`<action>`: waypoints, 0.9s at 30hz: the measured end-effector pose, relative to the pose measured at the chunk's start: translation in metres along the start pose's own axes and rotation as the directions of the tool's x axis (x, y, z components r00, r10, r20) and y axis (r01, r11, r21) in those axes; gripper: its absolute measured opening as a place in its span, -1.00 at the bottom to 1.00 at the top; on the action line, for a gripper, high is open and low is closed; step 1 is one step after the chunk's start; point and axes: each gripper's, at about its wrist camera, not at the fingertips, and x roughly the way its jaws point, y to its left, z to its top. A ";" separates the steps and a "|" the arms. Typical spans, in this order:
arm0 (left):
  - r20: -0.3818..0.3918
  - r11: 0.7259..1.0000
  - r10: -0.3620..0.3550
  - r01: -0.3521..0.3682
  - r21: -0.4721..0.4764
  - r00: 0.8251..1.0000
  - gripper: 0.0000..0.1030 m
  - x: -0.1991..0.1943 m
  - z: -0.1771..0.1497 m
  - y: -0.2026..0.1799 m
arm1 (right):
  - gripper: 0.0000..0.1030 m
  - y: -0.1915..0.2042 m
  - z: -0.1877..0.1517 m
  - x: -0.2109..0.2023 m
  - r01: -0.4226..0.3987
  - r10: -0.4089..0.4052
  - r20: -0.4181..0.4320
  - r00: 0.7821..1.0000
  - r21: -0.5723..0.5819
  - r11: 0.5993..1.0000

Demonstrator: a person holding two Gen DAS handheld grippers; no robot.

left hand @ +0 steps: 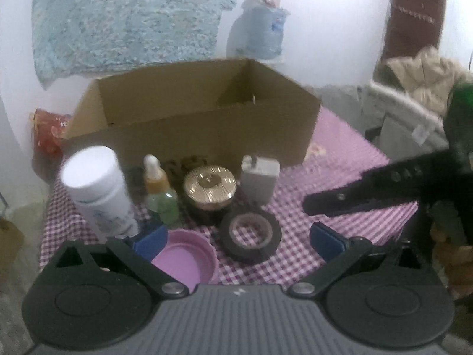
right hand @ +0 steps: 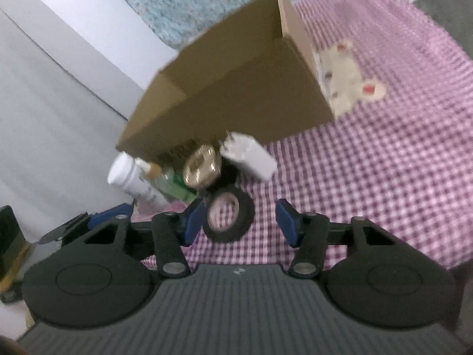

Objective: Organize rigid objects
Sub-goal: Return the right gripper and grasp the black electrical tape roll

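Left gripper (left hand: pixel 239 241) has its jaws spread wide, nothing held; the pink lid (left hand: pixel 186 259) sits by its left pad, and the black tape roll (left hand: pixel 250 235) lies between the pads at 12 o'clock. Right gripper (right hand: pixel 241 219) is wide too, with the tape roll near its left finger. Further out at 12: gold-topped jar (left hand: pixel 209 189), dropper bottle (left hand: pixel 161 195), white bottle (left hand: pixel 99 189) at 10, grey-white charger (left hand: pixel 259 180) at 1. The cardboard box (left hand: pixel 207 130) stands behind them all on the pink checked cloth (left hand: pixel 334 183).
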 end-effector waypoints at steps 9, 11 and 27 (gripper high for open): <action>-0.017 0.994 0.039 -0.037 0.107 0.999 0.57 0.028 -0.006 -0.024 | -0.45 0.022 0.005 0.047 0.076 -0.087 -0.064 0.994 -0.149 0.986; -0.019 0.991 0.050 -0.047 0.128 0.999 0.45 0.032 -0.006 -0.027 | -0.52 0.028 0.006 0.056 0.093 -0.107 -0.068 0.992 -0.191 0.977; -0.040 0.985 0.014 -0.007 0.175 0.999 0.27 0.041 -0.012 -0.045 | -0.63 0.042 0.003 0.078 0.140 -0.173 -0.070 0.982 -0.338 0.931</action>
